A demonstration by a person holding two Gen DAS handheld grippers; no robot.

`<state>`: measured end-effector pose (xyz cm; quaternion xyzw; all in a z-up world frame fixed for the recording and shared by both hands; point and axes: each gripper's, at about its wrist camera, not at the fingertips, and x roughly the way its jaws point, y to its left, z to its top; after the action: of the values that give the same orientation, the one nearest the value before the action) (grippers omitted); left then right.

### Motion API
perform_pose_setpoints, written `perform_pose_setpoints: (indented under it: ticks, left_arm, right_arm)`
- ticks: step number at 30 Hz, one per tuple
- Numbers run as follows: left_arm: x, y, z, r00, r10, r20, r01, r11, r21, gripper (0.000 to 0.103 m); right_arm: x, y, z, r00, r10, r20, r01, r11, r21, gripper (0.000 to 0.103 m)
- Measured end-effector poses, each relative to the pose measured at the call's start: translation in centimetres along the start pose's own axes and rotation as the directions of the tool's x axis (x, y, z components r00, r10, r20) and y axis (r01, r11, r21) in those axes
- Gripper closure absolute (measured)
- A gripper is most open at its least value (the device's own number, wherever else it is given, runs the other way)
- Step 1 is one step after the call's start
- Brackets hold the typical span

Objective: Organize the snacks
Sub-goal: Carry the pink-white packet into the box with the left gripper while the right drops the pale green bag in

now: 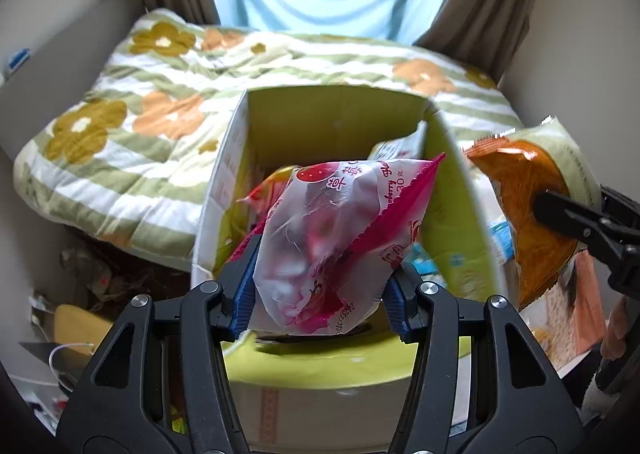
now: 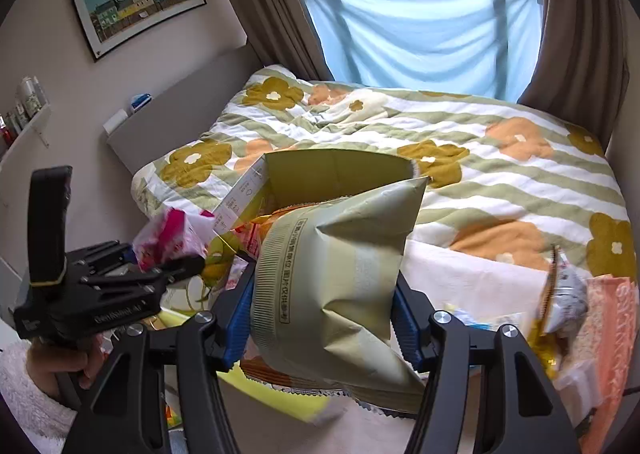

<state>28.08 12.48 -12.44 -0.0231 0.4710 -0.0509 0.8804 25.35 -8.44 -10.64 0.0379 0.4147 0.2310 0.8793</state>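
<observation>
We find the left claw (image 1: 320,286) clamped on a pink and white snack bag (image 1: 324,238), held above the open green-lined cardboard box (image 1: 332,117). More packets lie inside the box at the bag's 11 o'clock. The right claw (image 2: 324,318) grips a pale green snack bag (image 2: 340,274), which shows an orange face (image 1: 520,213) in the left wrist view, at 3 o'clock of the box, just beside its wall. The box stands against a bed with a flowered quilt (image 2: 500,181). Further packets (image 2: 568,294) lie at 3 o'clock of the green bag. A hand (image 2: 60,366) holds the left claw's grip.
</observation>
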Motion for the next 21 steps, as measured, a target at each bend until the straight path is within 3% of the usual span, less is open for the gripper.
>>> perform_pose_setpoints:
  ticks: [8,11,12,14,15,21]
  left_arm:
    - [3.9,1.9,-1.0,0.989,-0.102,-0.11,0.106,0.994,0.028,0.053]
    - [4.5,1.7,-1.4,0.985,-0.107,-0.137,0.116,0.991,0.059,0.051]
    - [4.6,1.5,-1.5,0.982,-0.115,-0.15,0.126,0.99,0.068,0.045]
    - [4.5,1.3,-1.7,0.981,-0.125,-0.146,0.137,0.988,0.075,0.021]
    - [4.1,1.3,-1.8,0.984,-0.122,-0.129,0.133,0.988,0.08,0.0]
    - [1.8,1.8,-2.0,0.99,-0.121,-0.069,0.126,0.988,0.086,0.0]
  right_arm:
    - [2.7,1.7,-1.1,0.998,-0.054,-0.045,0.056,0.996,0.064,0.047]
    - [2.9,1.2,-1.3,0.995,-0.077,-0.065,0.082,0.992,0.092,0.047]
    - [2.9,1.0,-1.4,0.994,-0.086,-0.069,0.093,0.991,0.099,0.047]
    - [3.1,1.0,-1.4,0.992,-0.098,-0.077,0.106,0.988,0.11,0.047]
    - [3.1,0.9,-1.4,0.992,-0.1,-0.077,0.109,0.987,0.116,0.047]
    - [3.6,1.3,-1.3,0.991,-0.096,-0.091,0.107,0.987,0.123,0.047]
